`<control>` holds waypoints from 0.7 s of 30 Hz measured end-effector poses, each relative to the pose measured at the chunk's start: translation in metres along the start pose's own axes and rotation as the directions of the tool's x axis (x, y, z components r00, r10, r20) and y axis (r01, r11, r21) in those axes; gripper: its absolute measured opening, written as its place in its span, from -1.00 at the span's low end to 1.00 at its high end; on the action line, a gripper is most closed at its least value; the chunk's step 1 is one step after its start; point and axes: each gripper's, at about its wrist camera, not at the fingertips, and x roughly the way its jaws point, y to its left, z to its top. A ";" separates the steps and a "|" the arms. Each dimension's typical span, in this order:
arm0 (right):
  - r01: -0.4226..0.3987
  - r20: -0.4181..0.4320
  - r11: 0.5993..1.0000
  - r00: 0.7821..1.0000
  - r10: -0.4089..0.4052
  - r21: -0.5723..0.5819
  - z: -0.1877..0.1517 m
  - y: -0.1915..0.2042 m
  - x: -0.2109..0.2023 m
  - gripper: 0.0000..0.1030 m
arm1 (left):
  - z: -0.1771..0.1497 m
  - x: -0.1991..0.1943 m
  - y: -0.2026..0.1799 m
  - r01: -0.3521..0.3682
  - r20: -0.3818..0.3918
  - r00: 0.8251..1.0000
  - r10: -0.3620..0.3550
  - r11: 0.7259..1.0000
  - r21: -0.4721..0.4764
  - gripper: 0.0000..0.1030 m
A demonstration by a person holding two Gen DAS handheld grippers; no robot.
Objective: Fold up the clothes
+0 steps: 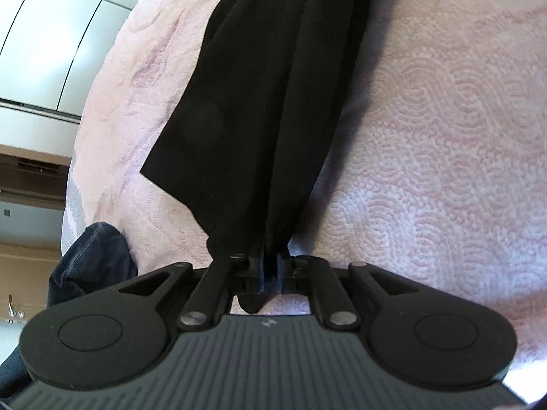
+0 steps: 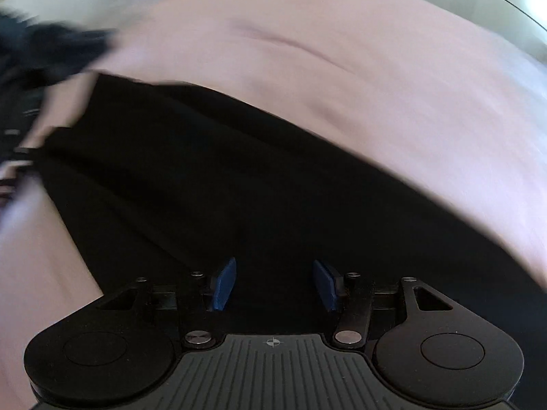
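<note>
Smooth black garment (image 1: 259, 109) bunched in left gripper (image 1: 268, 266); quilted pink bedspread (image 1: 427, 136)

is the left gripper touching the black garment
Touching: in the left wrist view the black garment is bunched between the narrow jaws of the left gripper.

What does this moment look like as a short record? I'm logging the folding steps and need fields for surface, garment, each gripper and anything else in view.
surface: pink textured bedspread
garment: black garment lying stretched across the bedspread, in long folds
left gripper: jaws nearly together with a bunched end of the black garment between them
right gripper: jaws apart, nothing between them, above the black garment; view is blurred
other cloth: dark blue cloth at the bedspread's edge
fold progress: cannot tell
</note>
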 end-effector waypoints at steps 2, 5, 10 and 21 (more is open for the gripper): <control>0.114 -0.033 0.988 0.993 -0.111 0.105 -0.030 -0.038 -0.023 0.03 | 0.002 -0.006 0.003 -0.005 -0.020 1.000 0.005 1.000 -0.020 -0.34; 0.216 -0.050 0.947 0.976 -0.211 0.236 -0.063 -0.078 -0.064 0.03 | 0.006 -0.024 0.009 -0.036 -0.016 0.999 0.035 0.998 -0.052 -0.30; 0.231 -0.019 0.920 0.971 -0.237 0.316 -0.106 -0.087 -0.130 0.03 | 0.022 -0.068 0.005 -0.084 0.095 0.991 0.090 0.994 -0.064 -0.27; 0.060 0.068 0.555 0.976 -0.207 0.829 -0.222 -0.163 -0.178 0.03 | 0.126 -0.103 -0.075 0.042 0.375 0.920 -0.113 0.980 0.193 -0.17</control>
